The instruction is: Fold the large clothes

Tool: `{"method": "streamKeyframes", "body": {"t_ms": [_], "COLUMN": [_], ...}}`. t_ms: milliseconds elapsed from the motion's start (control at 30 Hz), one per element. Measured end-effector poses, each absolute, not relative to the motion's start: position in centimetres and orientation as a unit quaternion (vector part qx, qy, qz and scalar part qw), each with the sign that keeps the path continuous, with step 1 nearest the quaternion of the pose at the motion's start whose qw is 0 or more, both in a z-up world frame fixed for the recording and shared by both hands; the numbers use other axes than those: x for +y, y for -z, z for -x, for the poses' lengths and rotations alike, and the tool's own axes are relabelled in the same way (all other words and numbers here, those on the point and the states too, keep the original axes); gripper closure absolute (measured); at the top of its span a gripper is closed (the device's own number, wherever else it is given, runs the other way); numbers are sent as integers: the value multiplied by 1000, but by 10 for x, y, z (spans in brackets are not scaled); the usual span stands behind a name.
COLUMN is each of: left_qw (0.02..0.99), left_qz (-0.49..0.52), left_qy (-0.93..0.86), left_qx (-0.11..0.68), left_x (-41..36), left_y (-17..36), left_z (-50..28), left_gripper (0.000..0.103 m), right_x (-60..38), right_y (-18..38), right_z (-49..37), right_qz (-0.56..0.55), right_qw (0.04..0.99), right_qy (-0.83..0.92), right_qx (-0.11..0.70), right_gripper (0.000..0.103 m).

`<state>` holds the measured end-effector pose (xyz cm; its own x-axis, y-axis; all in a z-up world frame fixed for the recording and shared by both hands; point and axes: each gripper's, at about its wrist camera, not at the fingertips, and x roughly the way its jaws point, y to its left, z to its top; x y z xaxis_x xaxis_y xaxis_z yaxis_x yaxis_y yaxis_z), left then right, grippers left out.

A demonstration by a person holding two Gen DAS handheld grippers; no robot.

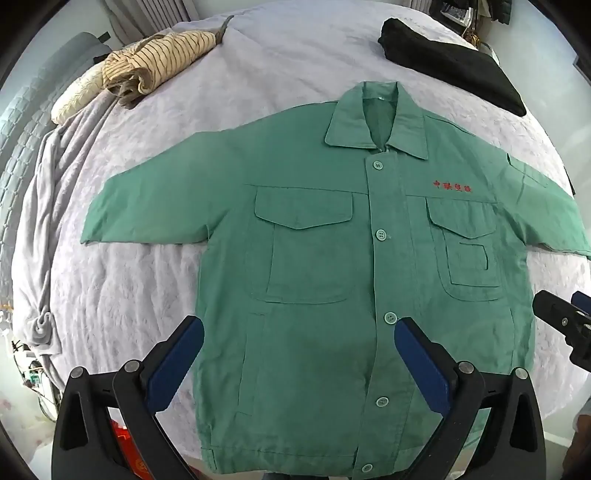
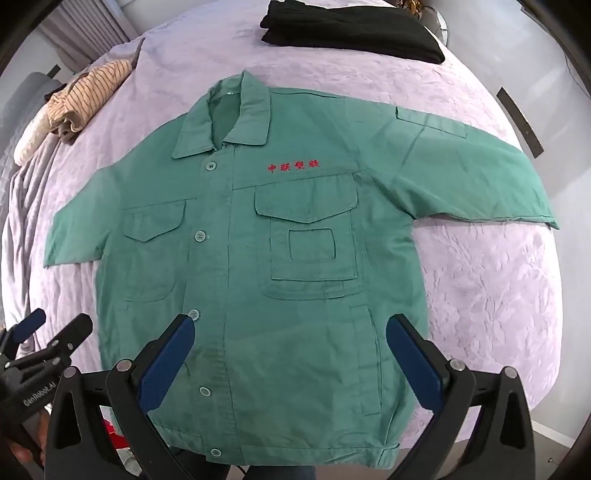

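A green work jacket lies flat and buttoned on a bed, front up, collar at the far end and both sleeves spread sideways. Red embroidered characters sit on its chest. My left gripper hovers open above the lower left half of the jacket, nothing between its blue pads. Over the lower right half hangs my right gripper, also open and empty. Each gripper shows at the edge of the other's view: the right one, the left one.
The bed is covered by a lavender sheet. A striped beige garment lies bunched at the far left. A folded black garment lies at the far right. The bed's near edge runs just below the jacket hem.
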<state>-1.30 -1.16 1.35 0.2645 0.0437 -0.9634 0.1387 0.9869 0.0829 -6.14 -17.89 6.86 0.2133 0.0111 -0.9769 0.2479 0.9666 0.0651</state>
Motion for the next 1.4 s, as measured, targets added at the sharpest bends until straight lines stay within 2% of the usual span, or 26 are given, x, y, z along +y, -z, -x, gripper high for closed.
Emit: {"method": "streamKeyframes", "body": {"t_ms": [1400], "left_qw": [797], "left_qz": [-69], "left_qy": [28], "left_qx": [600], "left_x": [-16], "left_y": [-22], "left_z": [19], "left_gripper": [0], "right_x": [-176], "right_y": [-78], "right_z": [62], "right_qz": [-93], "right_qw": [776], "right_qy": [77], "right_qx": [619], "right_gripper": [0]}}
